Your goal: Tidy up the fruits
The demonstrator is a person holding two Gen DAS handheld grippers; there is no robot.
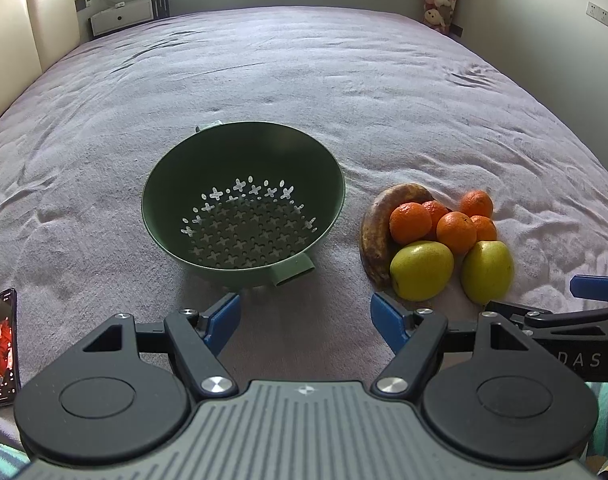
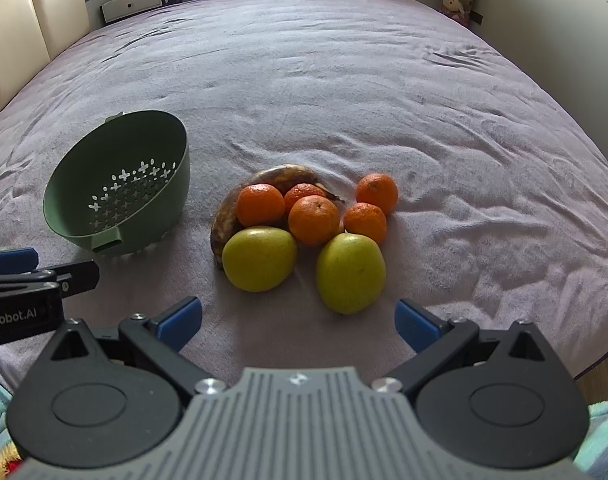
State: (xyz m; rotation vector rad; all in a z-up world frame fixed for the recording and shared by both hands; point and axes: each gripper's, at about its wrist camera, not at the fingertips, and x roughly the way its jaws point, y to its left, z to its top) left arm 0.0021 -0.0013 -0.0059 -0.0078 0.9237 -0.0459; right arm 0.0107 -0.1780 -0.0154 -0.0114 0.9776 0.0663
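Both tools hang over the near edge of the bed (image 1: pixel 304 80), side by side. The left tool (image 1: pixel 305 322) stands wide with nothing between its blue pads, and the right tool (image 2: pixel 298 322) is just as wide and bare. Ahead of the left one sits a green colander (image 1: pixel 243 200), empty. Right of it, in front of the right tool, the fruits cluster: two green apples (image 2: pixel 259 258), five tangerines (image 2: pixel 314 220) and a browned banana (image 2: pixel 223 222) curving behind them.

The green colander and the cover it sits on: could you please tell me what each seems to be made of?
The colander looks like moulded plastic with a matt finish: even green colour, no glints, cleanly cut cross-shaped holes and a moulded handle. The cover looks like soft, fuzzy fabric, perhaps fleece or terry: it wrinkles and has a dull nap.
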